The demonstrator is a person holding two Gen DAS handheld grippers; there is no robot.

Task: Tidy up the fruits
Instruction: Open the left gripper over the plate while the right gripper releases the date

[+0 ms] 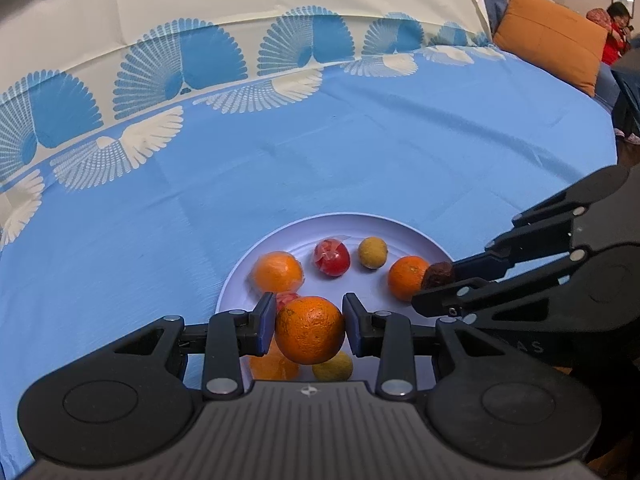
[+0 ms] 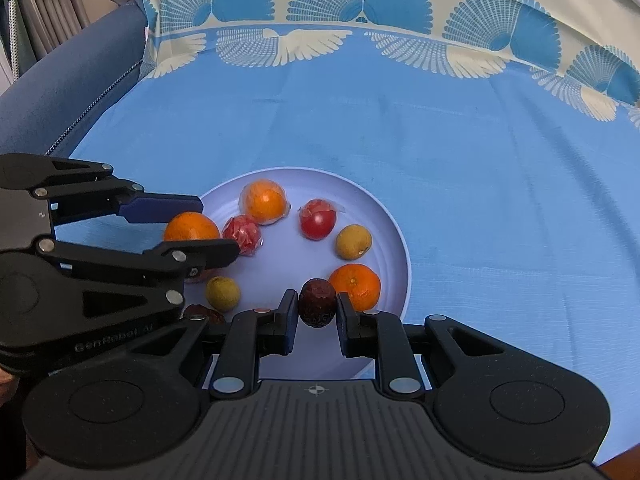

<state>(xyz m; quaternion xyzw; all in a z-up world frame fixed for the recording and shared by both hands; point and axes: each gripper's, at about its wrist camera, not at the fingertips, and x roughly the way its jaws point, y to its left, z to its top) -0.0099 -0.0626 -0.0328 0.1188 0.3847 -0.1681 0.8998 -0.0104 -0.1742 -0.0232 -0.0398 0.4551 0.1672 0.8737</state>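
Observation:
A pale round plate [image 1: 400, 236] [image 2: 384, 216] on the blue cloth holds several fruits: oranges, wrapped red fruits [image 2: 317, 220], yellow-green fruits [image 2: 353, 242]. My left gripper [image 1: 309, 330] [image 2: 192, 226] is shut on an orange [image 1: 310, 330] [image 2: 191, 227] above the plate's near left part. My right gripper [image 2: 317, 312] [image 1: 438, 276] is shut on a dark brown wrinkled fruit [image 2: 317, 307] [image 1: 438, 274], just beside an orange [image 2: 356, 285] [image 1: 406, 278] on the plate. A wrapped orange [image 1: 277, 272] [image 2: 264, 202] lies at the plate's far left.
The blue cloth with a fan-patterned cream border [image 1: 180, 64] covers the surface. An orange cushion [image 1: 554, 38] lies at the far right. A blue padded armrest [image 2: 68, 96] runs along the left. A person in red [image 1: 614, 34] sits far off.

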